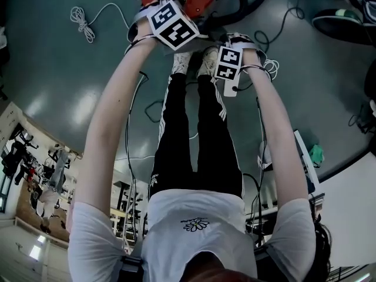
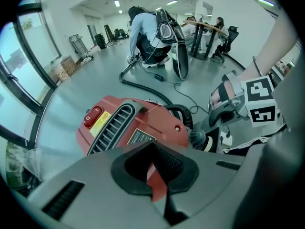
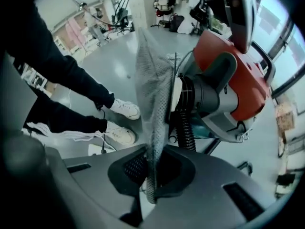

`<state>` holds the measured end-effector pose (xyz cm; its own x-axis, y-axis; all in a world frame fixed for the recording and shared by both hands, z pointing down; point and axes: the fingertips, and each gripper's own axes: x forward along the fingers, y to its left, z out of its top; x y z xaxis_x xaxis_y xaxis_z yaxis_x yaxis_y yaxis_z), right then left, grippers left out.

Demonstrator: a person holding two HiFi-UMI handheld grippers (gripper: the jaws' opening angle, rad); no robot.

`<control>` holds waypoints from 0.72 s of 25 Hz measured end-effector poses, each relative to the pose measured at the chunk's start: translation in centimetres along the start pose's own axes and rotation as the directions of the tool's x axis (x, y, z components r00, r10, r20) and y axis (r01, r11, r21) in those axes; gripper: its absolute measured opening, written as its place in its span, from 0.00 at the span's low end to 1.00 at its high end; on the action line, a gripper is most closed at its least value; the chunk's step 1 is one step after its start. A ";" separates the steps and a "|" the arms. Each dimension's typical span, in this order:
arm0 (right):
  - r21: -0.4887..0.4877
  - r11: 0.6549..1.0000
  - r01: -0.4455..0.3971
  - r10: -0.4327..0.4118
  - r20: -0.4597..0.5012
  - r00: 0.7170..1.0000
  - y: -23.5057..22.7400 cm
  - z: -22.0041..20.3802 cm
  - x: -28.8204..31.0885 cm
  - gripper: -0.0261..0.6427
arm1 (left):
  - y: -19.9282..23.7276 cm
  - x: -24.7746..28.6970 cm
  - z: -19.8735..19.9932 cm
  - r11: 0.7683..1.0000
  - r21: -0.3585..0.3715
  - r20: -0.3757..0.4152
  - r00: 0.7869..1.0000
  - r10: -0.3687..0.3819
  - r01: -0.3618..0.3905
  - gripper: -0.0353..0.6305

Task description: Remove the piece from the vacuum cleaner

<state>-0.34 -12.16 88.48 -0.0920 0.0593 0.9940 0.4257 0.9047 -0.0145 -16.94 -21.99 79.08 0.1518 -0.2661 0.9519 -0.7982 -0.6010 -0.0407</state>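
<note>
The pull-out looks under way. The right gripper (image 3: 151, 175) is clamped on the lower end of a grey mesh piece (image 3: 152, 87). That piece runs up the middle of the right gripper view, just beside the pale rim of the vacuum cleaner (image 3: 238, 75). I cannot tell whether its far end is free. The left gripper (image 2: 155, 178) has its jaws all but together on a red edge of the machine's shell, seemingly bracing it. The next move, I'd judge, is a steady draw away from the body while the left holds firm. The black hose (image 3: 187, 128), just right of the mesh, could snag it. The person's shoes (image 3: 121, 109) at centre left and a coiled cord (image 1: 82, 21) at the head view's upper left crowd the floor.
</note>
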 end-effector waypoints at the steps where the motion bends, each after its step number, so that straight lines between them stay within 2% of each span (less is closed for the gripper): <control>1: -0.031 1.000 0.005 -0.005 -0.011 1.000 -0.6 -0.2 -0.1 0.07 | 0.1 0.0 0.1 1.000 0.002 0.002 1.000 0.004 -0.004 0.06; 3: -0.140 0.990 0.011 -0.017 -0.044 0.999 -0.5 -0.2 -0.3 0.07 | 0.2 0.1 0.3 1.000 0.003 0.005 1.000 0.004 -0.004 0.06; 5: -0.309 0.950 0.038 -0.059 -0.059 0.996 1.4 0.9 -0.7 0.07 | 0.3 0.1 0.3 1.000 0.000 0.004 1.000 0.008 -0.008 0.06; 6: -0.350 0.934 0.067 -0.089 -0.049 0.995 2.5 2.0 -0.9 0.07 | 0.3 0.0 0.2 1.000 0.003 -0.001 1.000 0.013 -0.013 0.06; 10: -0.210 0.971 0.116 -0.126 -0.034 0.991 4.4 4.5 -1.2 0.07 | 0.1 0.0 0.3 0.999 0.031 -0.026 1.000 0.015 -0.014 0.06; 18: -0.154 0.982 0.111 -0.107 0.031 0.994 4.9 5.3 -1.9 0.07 | 0.2 0.3 -0.1 0.998 0.063 -0.030 0.999 0.020 -0.018 0.06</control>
<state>-2.80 -5.57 85.99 -0.1648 -0.0250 0.9860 0.5467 0.8297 0.1125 -17.10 -22.16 79.35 0.1181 -0.2549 0.9597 -0.7625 -0.6424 -0.0768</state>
